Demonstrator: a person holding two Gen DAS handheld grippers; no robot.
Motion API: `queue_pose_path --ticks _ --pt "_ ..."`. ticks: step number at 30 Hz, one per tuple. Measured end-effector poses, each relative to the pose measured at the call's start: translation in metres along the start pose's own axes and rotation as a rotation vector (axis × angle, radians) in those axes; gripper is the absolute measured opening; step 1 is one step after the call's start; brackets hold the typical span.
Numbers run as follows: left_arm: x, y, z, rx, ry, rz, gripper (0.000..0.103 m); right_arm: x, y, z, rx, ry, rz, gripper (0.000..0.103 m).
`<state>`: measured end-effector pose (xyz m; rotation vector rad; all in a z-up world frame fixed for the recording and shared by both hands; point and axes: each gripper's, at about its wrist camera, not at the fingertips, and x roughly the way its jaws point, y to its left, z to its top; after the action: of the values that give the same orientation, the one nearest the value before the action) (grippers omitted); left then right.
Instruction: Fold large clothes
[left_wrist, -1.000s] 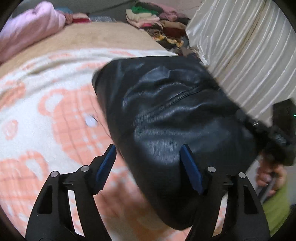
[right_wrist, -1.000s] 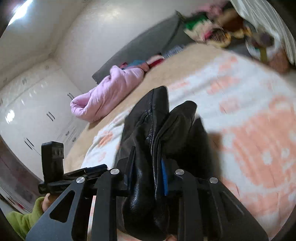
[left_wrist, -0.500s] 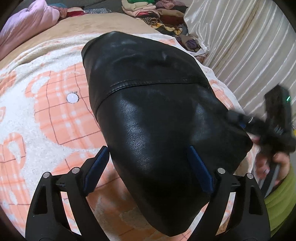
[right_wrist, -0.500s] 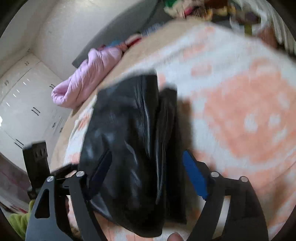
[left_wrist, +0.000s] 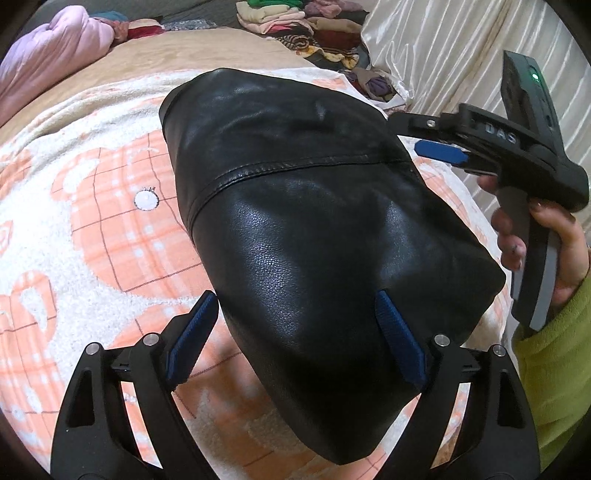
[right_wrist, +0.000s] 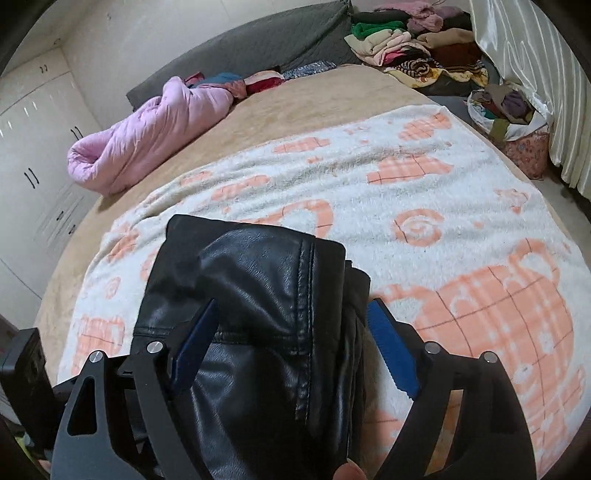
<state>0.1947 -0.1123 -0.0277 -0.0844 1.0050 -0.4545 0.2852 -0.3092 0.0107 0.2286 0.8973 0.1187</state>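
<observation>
Black leather jacket (left_wrist: 314, 236), folded, lies on the bear-print blanket (left_wrist: 92, 236). Left gripper (left_wrist: 295, 332) spread wide above its near end; right gripper (right_wrist: 291, 339), clamped on it a second ago, opening, pads now clear.

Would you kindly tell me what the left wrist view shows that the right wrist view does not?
Only the left wrist view shows the right gripper from outside, the hand holding it, and a green sleeve. Only the right wrist view shows the white wardrobe. Both show the folded black leather jacket on the patterned blanket, the pink quilt and the clothes pile.
</observation>
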Motion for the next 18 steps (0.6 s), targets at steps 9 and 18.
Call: queue_pose_path --ticks 9,18 --pt "-0.003 -0.005 -0.003 0.027 -0.004 0.014 0.079 0.013 0.000 0.002 -0.047 0.012 -0.005 0.015" --pt "-0.002 -0.007 -0.007 0.023 0.018 -0.019 0.086 0.015 -0.027 -0.010 0.010 0.003 0.039 0.011"
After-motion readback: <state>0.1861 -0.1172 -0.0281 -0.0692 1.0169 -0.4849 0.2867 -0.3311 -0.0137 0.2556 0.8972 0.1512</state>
